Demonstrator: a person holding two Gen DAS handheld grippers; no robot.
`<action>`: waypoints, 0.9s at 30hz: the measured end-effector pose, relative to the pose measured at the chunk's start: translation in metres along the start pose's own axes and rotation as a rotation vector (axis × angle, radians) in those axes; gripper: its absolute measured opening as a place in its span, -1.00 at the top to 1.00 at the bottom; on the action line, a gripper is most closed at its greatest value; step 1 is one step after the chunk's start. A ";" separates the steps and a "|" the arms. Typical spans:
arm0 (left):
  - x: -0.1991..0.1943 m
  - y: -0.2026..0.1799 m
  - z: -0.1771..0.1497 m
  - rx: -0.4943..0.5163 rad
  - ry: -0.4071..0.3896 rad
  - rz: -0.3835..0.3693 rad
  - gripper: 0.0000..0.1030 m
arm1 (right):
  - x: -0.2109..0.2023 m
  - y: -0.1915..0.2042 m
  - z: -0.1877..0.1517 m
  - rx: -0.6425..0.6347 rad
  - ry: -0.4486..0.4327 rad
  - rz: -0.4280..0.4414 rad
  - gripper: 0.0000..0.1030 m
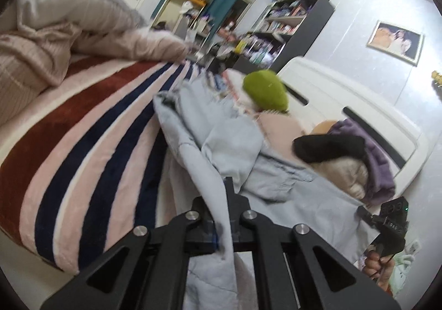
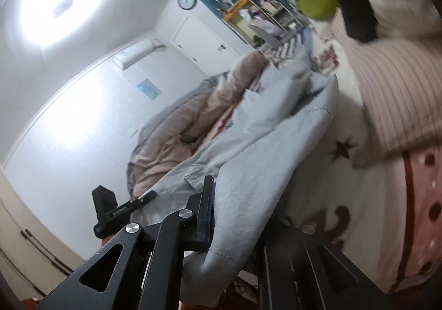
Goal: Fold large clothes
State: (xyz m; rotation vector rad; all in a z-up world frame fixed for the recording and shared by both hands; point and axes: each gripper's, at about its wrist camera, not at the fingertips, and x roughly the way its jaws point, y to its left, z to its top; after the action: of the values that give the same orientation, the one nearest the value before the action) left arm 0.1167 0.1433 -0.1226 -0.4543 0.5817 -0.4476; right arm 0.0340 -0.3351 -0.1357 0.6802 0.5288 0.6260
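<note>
A large pale blue garment (image 1: pixel 221 130) lies crumpled across the bed, and its near edge is lifted off the bedding. In the left wrist view, my left gripper (image 1: pixel 225 199) is shut on a fold of that edge, and cloth hangs down between its black fingers. In the right wrist view, my right gripper (image 2: pixel 234 213) is shut on another part of the same garment (image 2: pixel 262 138), which drapes over and hides its right finger. Each view also shows the other gripper off to one side: the right one (image 1: pixel 386 224) with a hand under it, and the left one (image 2: pixel 116 208).
A striped blanket (image 1: pixel 83 130) covers the bed, with a beige duvet (image 1: pixel 55 34) bunched at the far left. A green plush (image 1: pixel 265 90), a black and purple clothes pile (image 1: pixel 345 150) and a pink striped pillow (image 2: pixel 400 89) lie by the white headboard (image 1: pixel 345 94). Bookshelves (image 1: pixel 276 34) stand beyond.
</note>
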 end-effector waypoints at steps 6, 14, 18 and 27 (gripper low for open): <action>-0.022 -0.021 0.011 0.027 -0.061 -0.046 0.98 | -0.019 0.031 0.010 -0.061 -0.035 0.037 0.92; -0.073 -0.061 0.025 0.102 -0.162 -0.132 0.98 | -0.054 0.080 0.029 -0.160 -0.087 0.064 0.93; -0.121 -0.080 0.030 0.148 -0.234 -0.166 0.98 | -0.081 0.114 0.030 -0.238 -0.082 0.068 0.93; -0.152 -0.078 0.074 0.192 -0.303 -0.083 0.96 | -0.108 0.160 0.059 -0.390 -0.097 -0.038 0.94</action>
State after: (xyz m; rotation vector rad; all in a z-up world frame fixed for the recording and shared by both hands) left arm 0.0270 0.1796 0.0359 -0.3541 0.2247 -0.4973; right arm -0.0607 -0.3344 0.0428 0.3295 0.3154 0.6348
